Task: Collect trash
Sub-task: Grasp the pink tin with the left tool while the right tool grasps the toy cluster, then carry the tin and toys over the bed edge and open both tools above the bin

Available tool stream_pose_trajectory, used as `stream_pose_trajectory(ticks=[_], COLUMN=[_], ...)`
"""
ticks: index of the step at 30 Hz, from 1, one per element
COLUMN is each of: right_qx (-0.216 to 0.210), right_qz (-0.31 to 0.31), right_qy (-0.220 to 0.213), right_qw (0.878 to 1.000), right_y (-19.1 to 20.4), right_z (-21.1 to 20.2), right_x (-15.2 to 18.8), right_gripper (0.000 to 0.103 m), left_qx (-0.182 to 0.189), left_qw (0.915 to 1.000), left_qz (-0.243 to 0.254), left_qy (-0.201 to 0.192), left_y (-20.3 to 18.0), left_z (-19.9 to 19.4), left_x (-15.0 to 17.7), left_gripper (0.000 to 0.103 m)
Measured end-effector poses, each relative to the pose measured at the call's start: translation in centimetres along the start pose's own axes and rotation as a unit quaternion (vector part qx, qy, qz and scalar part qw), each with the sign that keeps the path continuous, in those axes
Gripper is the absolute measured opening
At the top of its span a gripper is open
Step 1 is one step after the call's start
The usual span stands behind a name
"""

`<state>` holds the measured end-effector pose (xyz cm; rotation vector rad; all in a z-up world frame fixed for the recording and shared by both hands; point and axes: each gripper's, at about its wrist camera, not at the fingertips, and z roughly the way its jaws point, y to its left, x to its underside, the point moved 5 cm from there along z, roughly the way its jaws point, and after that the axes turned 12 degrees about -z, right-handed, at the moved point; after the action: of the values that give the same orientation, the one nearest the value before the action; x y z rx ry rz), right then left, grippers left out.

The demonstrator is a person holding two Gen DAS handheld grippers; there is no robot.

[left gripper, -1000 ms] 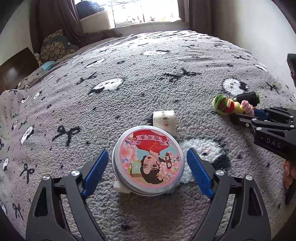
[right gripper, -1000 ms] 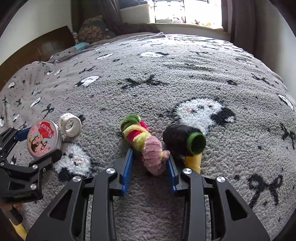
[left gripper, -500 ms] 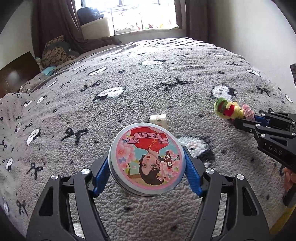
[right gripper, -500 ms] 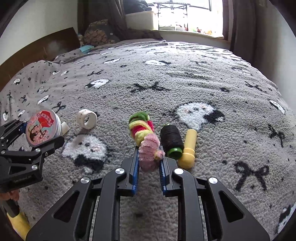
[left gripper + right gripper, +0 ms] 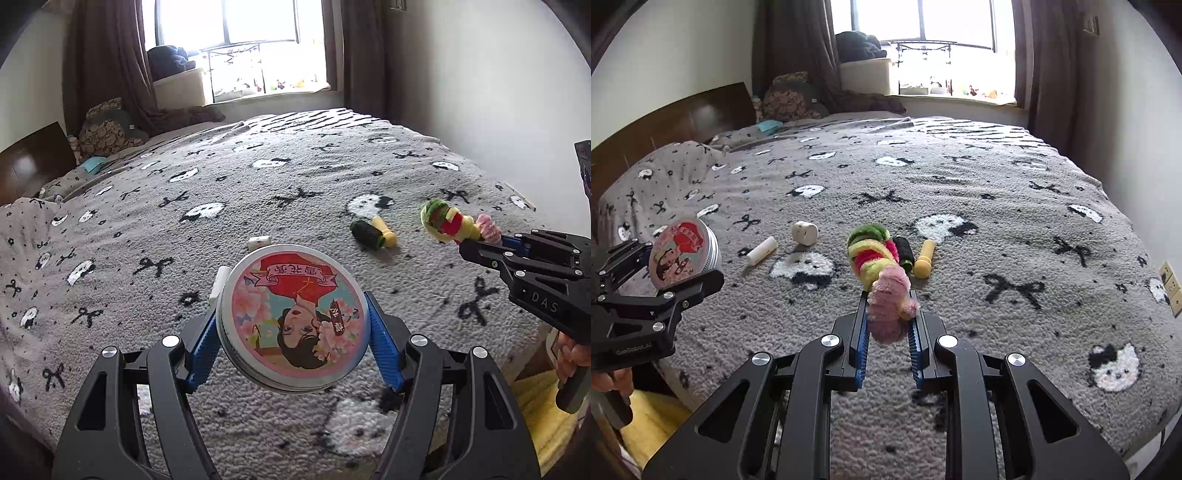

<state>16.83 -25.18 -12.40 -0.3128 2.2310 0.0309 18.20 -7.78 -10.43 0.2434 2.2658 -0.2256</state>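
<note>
While both grippers hang above the grey blanket [image 5: 258, 192], each has something pinched. Left gripper [image 5: 291, 332] clamps a round tin [image 5: 291, 319] by its rim, blue pads pressing on both sides, printed lid tilted toward the camera, tin clear of the bed. Right gripper [image 5: 886, 332] has its jaws pressed together on the pink end of a fuzzy multicolour scrunchie bundle [image 5: 877, 269]; the green, yellow and red loops stick out past the fingertips, off the blanket. From the left view the bundle [image 5: 448, 223] shows at the tip of the right gripper [image 5: 491, 240], well to the right of the tin.

Left lying on the blanket: black thread spool [image 5: 904, 251] touching a yellow tube [image 5: 924, 258], just beyond the bundle; white tape roll [image 5: 805, 232] and a white stick-shaped tube [image 5: 761, 251] near it, between the two grippers. In the left view the tin partly hides those two white items.

Far side: dark wooden headboard [image 5: 676, 122], patterned pillow [image 5: 790, 99], window [image 5: 945, 22] with brown curtains [image 5: 798, 51]. A hand [image 5: 570, 354] grips the right handle at the edge.
</note>
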Motion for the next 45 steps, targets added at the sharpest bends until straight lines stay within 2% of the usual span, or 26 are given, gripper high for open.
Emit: stream_pose_trajectory(ticks=[13,23,29,35,45], right_qx=[0.015,0.006,-0.010,-0.035,-0.072], right_qz=[-0.004,-0.009,-0.002,0.012,0.023], right_qy=[-0.033,-0.014,0.021,0.071,0.157], right_qw=[0.999,1.000,1.000,0.997,0.985], right_y=[1.4,3.6,4.8,6.1,8.4], right_z=[-8.4,-10.8,-10.1,-8.0,-3.7], right_x=[4.1,9.2,12.8,16.5,22.5], right_gripper=[0.020,0.020,0.020,0.020,0.020], left_qx=[0.030,0.050,0.056,0.053,0.038], left_qw=[0.9992,0.9986,0.9974,0.9941,0.9796], left_qz=[-0.006,-0.017,-0.025,-0.031,-0.040], left_qy=[-0.025,0.003,0.037,0.089,0.193], left_y=[-2.2,-2.6,-2.4,-1.8,-0.7], left_z=[-7.3,-9.4,-9.1,-7.2,-2.2], left_x=[4.4,10.7,14.6,18.9,26.2], left_gripper=[0.067,0.067,0.067,0.067,0.067])
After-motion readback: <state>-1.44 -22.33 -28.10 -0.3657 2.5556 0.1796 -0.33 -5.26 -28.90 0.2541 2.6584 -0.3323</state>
